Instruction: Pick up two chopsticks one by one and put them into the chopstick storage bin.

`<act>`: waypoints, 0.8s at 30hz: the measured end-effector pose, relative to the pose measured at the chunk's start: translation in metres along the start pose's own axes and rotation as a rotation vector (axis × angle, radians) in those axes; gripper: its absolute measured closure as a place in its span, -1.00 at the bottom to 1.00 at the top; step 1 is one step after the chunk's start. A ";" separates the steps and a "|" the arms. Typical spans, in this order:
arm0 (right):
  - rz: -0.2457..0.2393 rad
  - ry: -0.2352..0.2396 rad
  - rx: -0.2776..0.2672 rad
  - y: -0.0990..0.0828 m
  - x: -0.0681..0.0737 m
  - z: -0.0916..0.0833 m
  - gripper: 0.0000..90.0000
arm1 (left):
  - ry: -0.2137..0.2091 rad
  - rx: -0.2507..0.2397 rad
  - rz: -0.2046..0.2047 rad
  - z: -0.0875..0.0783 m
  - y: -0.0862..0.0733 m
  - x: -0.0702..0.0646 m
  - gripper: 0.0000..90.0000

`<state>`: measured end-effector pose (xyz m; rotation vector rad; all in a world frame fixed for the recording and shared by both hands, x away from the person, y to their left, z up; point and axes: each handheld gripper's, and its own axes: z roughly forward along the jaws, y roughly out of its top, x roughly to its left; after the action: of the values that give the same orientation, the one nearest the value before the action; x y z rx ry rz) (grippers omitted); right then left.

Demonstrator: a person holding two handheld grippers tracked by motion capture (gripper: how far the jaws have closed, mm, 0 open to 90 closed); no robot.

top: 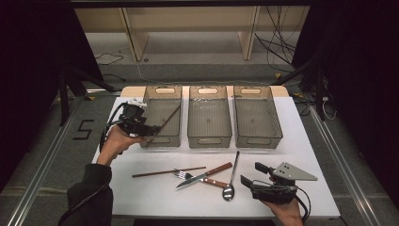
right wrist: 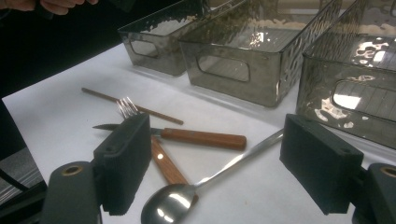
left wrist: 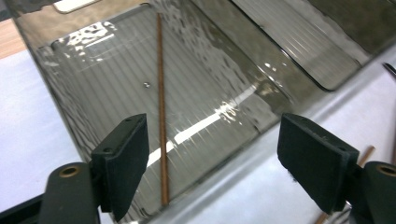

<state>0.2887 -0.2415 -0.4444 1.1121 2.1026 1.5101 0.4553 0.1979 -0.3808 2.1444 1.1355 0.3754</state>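
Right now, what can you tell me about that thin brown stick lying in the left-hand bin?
The chopstick is a slim, straight brown rod, wooden by the look of it. It lies loose in the left bin, a smoky see-through plastic tub with a ribbed floor. Seen from above it runs slantwise, its near end by the bin's near wall and its far end toward the far right corner. Whether the far end leans on the wall I cannot tell. The left gripper hangs above it, jaws wide apart, not touching it.

Open white table (top: 141, 190) left of cutlery; bins (top: 209, 117) across the far side
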 end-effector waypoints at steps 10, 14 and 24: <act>0.000 0.001 0.000 0.000 0.001 0.000 -0.43 | -0.031 0.030 0.077 -0.008 -0.017 -0.019 -0.56; -0.002 0.001 -0.002 0.001 0.001 -0.001 -0.43 | -0.041 0.071 0.132 -0.008 -0.021 -0.028 -0.57; -0.004 0.000 -0.005 0.000 0.000 -0.001 -0.43 | -0.051 0.199 0.228 0.005 -0.035 -0.045 -0.56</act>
<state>0.2877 -0.2419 -0.4435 1.1050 2.0984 1.5124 0.4101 0.1726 -0.4061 2.4536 0.9358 0.3180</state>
